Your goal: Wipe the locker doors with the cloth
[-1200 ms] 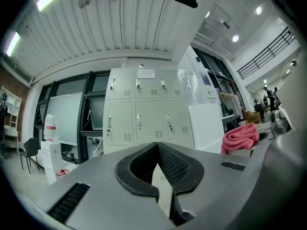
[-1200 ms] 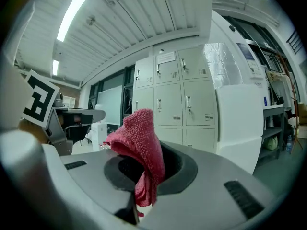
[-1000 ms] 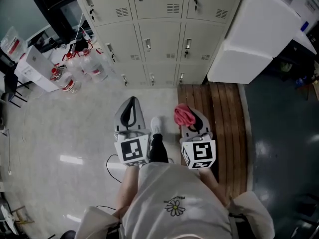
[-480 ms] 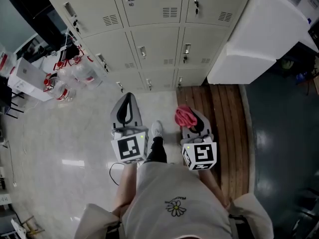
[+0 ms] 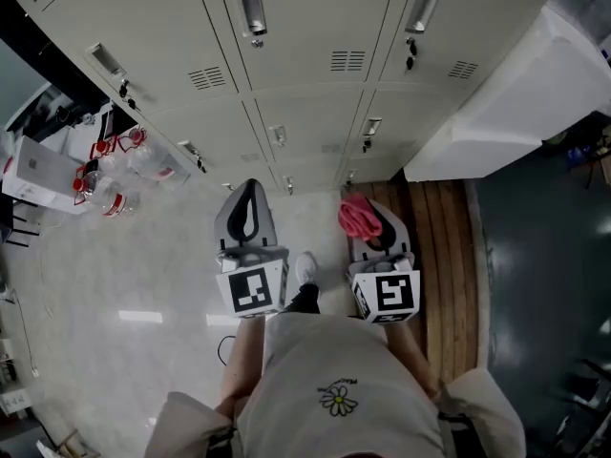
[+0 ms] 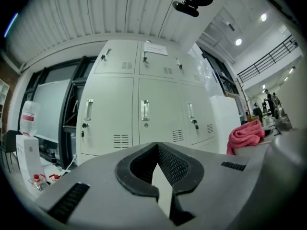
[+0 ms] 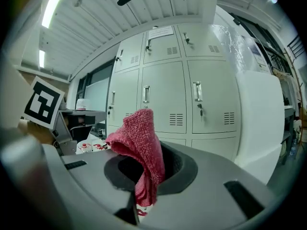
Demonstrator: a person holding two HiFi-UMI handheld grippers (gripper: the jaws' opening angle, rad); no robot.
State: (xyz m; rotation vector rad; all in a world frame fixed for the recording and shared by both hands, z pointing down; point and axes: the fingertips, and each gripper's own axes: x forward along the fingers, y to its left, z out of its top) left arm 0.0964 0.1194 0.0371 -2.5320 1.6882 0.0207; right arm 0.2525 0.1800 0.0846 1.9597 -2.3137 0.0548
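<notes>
Cream locker doors (image 5: pixel 305 74) with metal handles fill the top of the head view and stand ahead in both gripper views (image 6: pixel 144 114) (image 7: pixel 168 99). The pink cloth (image 5: pixel 355 218) hangs bunched from my right gripper (image 5: pixel 368 219), which is shut on it; in the right gripper view the cloth (image 7: pixel 141 152) droops between the jaws of that gripper (image 7: pixel 144 186). My left gripper (image 5: pixel 248 197) is held beside it at the same height, shut with nothing in it (image 6: pixel 160 176). Both grippers are short of the lockers and touch none. The cloth (image 6: pixel 244 135) also shows at the right of the left gripper view.
A tall white cabinet (image 5: pixel 496 113) stands against the lockers' right end, also seen from the right gripper (image 7: pixel 259 123). Water bottles (image 5: pixel 105 184) and boxes crowd the floor at the left. Wooden boards (image 5: pixel 444 256) run along the floor on the right. A person's shoe (image 5: pixel 305 267) shows between the grippers.
The person has stepped closer to the lockers, which now loom larger and fill the top of the head view. Both grippers kept their places, the cloth still held.
</notes>
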